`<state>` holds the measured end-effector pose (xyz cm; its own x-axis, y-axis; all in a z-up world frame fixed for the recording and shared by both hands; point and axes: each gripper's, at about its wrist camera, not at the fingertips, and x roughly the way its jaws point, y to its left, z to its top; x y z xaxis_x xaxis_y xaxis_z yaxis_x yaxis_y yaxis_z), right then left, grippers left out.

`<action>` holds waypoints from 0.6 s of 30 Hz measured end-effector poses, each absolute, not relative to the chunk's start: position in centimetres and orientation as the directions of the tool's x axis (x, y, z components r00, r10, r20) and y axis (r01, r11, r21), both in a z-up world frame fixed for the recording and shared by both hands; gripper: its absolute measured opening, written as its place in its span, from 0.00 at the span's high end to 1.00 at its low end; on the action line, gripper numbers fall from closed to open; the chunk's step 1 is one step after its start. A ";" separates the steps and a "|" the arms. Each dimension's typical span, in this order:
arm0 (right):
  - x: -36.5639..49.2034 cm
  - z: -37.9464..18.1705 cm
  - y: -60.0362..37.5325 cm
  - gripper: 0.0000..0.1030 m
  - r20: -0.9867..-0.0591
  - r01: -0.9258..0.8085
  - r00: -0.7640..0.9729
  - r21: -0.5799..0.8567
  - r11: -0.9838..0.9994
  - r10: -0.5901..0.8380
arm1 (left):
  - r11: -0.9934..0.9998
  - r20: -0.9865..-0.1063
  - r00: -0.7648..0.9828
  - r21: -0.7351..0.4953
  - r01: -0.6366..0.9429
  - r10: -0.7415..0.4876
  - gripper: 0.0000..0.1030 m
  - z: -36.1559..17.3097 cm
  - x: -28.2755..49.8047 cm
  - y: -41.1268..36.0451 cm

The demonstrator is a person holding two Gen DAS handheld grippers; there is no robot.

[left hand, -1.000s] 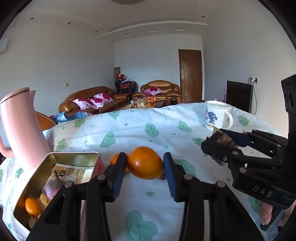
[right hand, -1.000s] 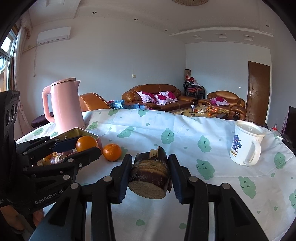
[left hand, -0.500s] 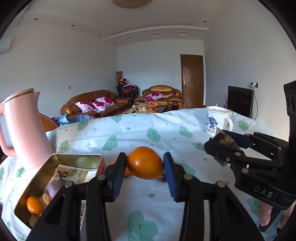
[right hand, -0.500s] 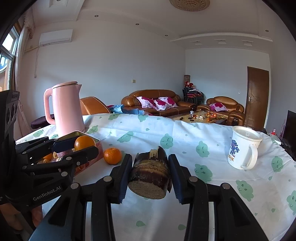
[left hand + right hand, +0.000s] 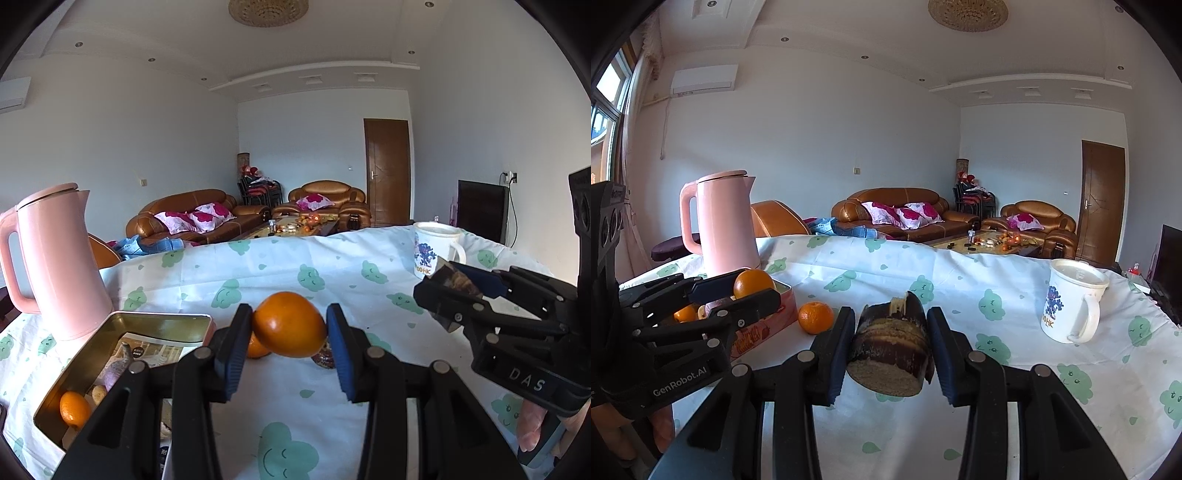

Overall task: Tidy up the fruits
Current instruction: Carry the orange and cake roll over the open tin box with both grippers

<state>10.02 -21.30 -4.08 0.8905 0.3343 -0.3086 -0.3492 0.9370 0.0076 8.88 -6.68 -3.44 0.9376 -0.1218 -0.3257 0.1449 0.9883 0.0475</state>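
Note:
My left gripper is shut on an orange and holds it above the table, just right of an open metal tin. The tin holds a small orange and other produce. Another orange lies on the cloth beside the tin. My right gripper is shut on a dark brown cut stalk piece held over the table middle. The left gripper with its orange shows at the left of the right wrist view.
A pink kettle stands behind the tin at the left. A white mug stands at the right. A small dark round object lies on the cloth under the held orange. Sofas and a door are far behind.
Both grippers have risen and tilted upward a little with their loads, so the table sits lower in both views. Both grips are unchanged.

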 end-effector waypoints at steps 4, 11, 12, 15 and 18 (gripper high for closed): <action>9.9 -4.0 -21.4 0.59 -0.301 -0.346 0.894 0.008 0.938 0.332 | 0.989 -0.309 0.944 0.056 0.140 -0.116 0.58 -3.4 8.6 -6.7; 9.5 -3.9 -21.5 0.59 -0.281 -0.336 0.903 0.005 0.942 0.324 | 0.989 -0.289 0.952 0.070 0.130 -0.104 0.58 -3.2 8.1 -6.8; 9.5 -3.9 -21.4 0.59 -0.279 -0.335 0.904 0.005 0.942 0.323 | 0.990 -0.286 0.953 0.069 0.125 -0.101 0.58 -3.2 8.1 -6.8; 9.3 -3.8 -21.5 0.59 -0.269 -0.333 0.908 0.003 0.943 0.322 | 0.991 -0.282 0.955 0.067 0.118 -0.095 0.58 -3.1 8.0 -6.7; 8.9 -3.7 -21.5 0.59 -0.253 -0.330 0.913 -0.002 0.944 0.319 | 0.991 -0.274 0.958 0.072 0.114 -0.090 0.58 -3.1 7.9 -6.8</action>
